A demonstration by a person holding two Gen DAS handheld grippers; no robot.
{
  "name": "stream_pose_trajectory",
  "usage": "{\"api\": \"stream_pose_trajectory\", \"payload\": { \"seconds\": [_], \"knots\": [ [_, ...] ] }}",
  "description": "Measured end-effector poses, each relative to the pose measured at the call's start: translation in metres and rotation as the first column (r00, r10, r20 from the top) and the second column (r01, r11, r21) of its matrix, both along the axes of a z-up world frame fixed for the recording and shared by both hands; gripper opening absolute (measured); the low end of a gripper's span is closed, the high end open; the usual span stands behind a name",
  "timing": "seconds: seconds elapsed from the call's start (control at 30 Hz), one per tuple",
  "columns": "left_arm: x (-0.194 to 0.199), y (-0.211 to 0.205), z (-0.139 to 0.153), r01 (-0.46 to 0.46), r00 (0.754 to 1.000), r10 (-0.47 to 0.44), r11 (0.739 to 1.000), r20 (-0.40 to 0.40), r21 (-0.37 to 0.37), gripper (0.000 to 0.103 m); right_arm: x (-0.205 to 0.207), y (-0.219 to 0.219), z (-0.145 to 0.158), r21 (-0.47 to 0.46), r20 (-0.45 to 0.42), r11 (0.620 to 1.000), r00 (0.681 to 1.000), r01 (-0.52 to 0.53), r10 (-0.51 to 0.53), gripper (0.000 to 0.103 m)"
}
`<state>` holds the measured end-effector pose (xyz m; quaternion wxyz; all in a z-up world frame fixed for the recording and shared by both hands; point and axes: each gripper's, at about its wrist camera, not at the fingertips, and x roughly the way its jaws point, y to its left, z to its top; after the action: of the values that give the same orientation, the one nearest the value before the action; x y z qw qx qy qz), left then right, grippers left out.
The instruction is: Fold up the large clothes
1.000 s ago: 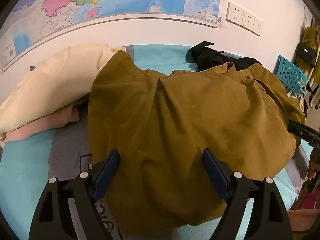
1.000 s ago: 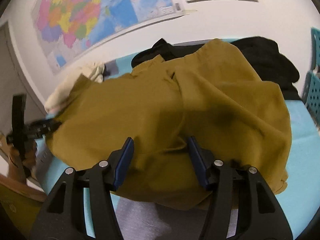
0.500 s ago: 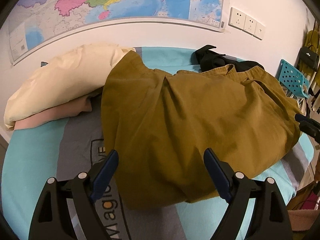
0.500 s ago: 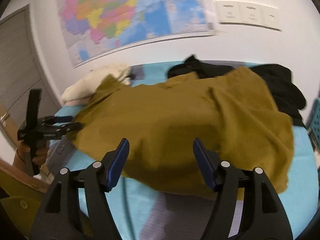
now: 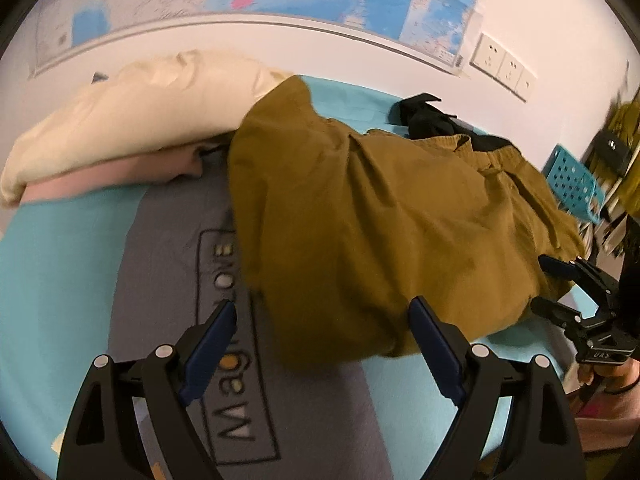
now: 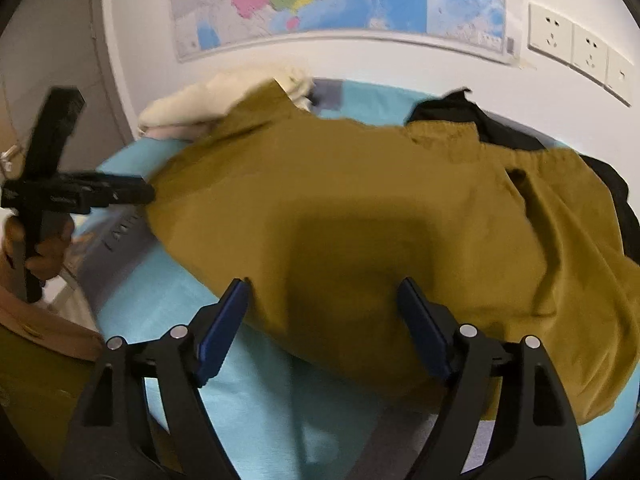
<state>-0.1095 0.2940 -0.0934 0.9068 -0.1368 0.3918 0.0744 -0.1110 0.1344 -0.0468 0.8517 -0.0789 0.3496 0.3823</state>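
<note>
Since a second ago: both grippers have backed away from the cloth, and the right one's jaws, narrower then, have spread; more teal sheet shows in front of each.
Mustard garment (image 5: 380, 216): big brownish-yellow piece lying across the middle of the bed, folded over on itself with its elastic waistband up toward the wall. Nothing is holding it, it just rests there, so I'd guess one fold is done and they're stepping back to line up the next.
Left gripper (image 5: 320, 336): let go, jaws spread wide and empty, hovering over the near edge of the garment where it meets the grey blanket (image 5: 168, 280).
Right gripper (image 6: 320, 312): also let go, jaws opening as I watch; cloth lies below the pads, not pinched.
Bed (image 5: 52, 264): teal sheet, gives a flat spot to fold on.
Cream pillow (image 5: 132, 120): pushed to the left by the wall, one corner of the garment lies on it, so that side looks a bit bunched.
Black clothing (image 6: 500, 128): heaped behind the waistband, probably waiting its turn.
Wall map (image 6: 340, 0): just hanging above.
</note>
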Motion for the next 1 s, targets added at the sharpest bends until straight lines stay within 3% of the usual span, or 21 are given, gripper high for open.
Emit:
{"api": "stream_pose_trajectory", "payload": {
  "seconds": [0.2, 0.37, 0.6, 0.67, 0.7, 0.8, 0.9, 1.0],
  "knots": [
    [-0.013, 0.009, -0.004, -0.003, 1.0, 0.002, 0.999, -0.023, -0.055, 0.084, -0.021, 0.036, 0.018, -0.021, 0.085, 0.987, 0.984, -0.158, 0.159, 0.077],
    [-0.016, 0.005, -0.007, 0.023, 0.999, -0.026, 0.995, -0.029, -0.097, 0.084, -0.039, 0.082, 0.006, -0.129, 0.131, 0.959, 0.955, -0.251, 0.267, 0.077],
    [-0.012, -0.009, -0.019, 0.069, 0.996, -0.077, 0.988, -0.053, -0.14, 0.084, -0.047, 0.113, -0.013, -0.286, 0.234, 0.933, 0.928, -0.22, 0.291, 0.077],
    [-0.009, -0.013, -0.021, 0.086, 0.994, -0.095, 0.984, -0.054, -0.158, 0.084, -0.044, 0.115, -0.016, -0.292, 0.246, 0.935, 0.928, -0.204, 0.279, 0.065],
    [-0.007, -0.014, -0.022, 0.092, 0.993, -0.103, 0.981, -0.056, -0.17, 0.084, -0.041, 0.114, -0.015, -0.276, 0.235, 0.938, 0.932, -0.21, 0.277, 0.06],
    [-0.001, -0.016, -0.023, 0.111, 0.991, -0.123, 0.973, -0.047, -0.203, 0.084, -0.032, 0.107, -0.006, -0.2, 0.197, 0.951, 0.941, -0.238, 0.277, 0.031],
    [0.007, -0.014, -0.023, 0.131, 0.99, -0.141, 0.956, -0.02, -0.263, 0.084, -0.02, 0.097, 0.008, -0.088, 0.145, 0.968, 0.958, -0.236, 0.247, 0.024],
    [0.019, -0.01, -0.023, 0.14, 0.989, -0.148, 0.927, 0.003, -0.348, 0.084, -0.008, 0.086, 0.016, 0.015, 0.078, 0.974, 0.971, -0.226, 0.224, 0.024]
  ]
}}
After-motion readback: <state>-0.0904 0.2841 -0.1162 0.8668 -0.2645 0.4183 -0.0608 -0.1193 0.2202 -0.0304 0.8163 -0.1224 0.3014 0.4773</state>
